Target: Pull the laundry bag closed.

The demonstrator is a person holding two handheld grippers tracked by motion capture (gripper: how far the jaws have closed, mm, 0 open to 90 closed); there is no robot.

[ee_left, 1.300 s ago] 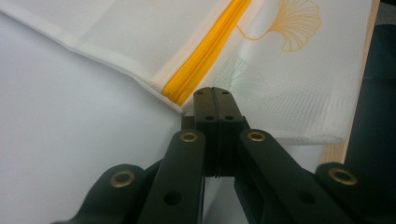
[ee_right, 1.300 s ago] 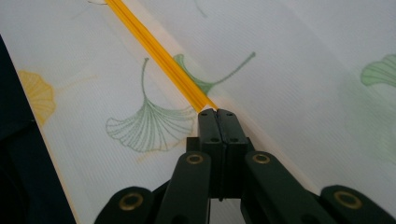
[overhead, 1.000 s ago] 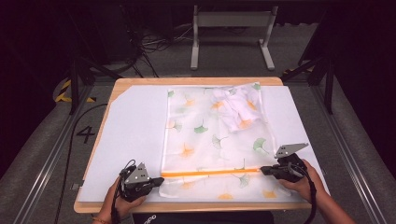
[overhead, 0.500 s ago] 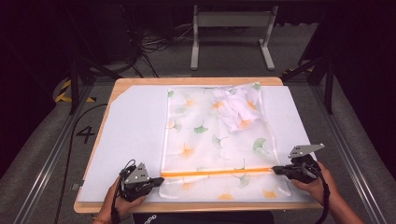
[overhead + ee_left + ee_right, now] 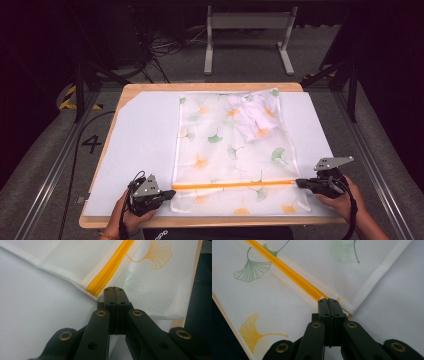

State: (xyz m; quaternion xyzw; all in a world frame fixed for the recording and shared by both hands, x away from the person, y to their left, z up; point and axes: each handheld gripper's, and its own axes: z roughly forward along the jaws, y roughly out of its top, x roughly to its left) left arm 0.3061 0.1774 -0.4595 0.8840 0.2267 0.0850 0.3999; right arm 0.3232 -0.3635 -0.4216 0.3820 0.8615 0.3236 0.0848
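A white mesh laundry bag (image 5: 230, 150) printed with ginkgo leaves lies flat on the white sheet. A white garment (image 5: 250, 117) sits inside it at the far right. An orange zipper (image 5: 232, 185) runs across the bag's near end. My left gripper (image 5: 172, 192) is shut on the bag's fabric (image 5: 150, 290) just beside the zipper's left end (image 5: 100, 282). My right gripper (image 5: 298, 183) is shut at the zipper's right end (image 5: 294, 277), its tips (image 5: 328, 300) covering the pull. A hand holds each gripper at the table's near edge.
A white sheet (image 5: 145, 140) covers the wooden table (image 5: 150, 87), and its near edge lies just behind both hands. A metal frame (image 5: 247, 30) stands on the floor beyond. Rails and cables run along the floor at the left.
My right gripper has slid to the right along the zipper, and the orange line now reaches further right. The left gripper has stayed put.
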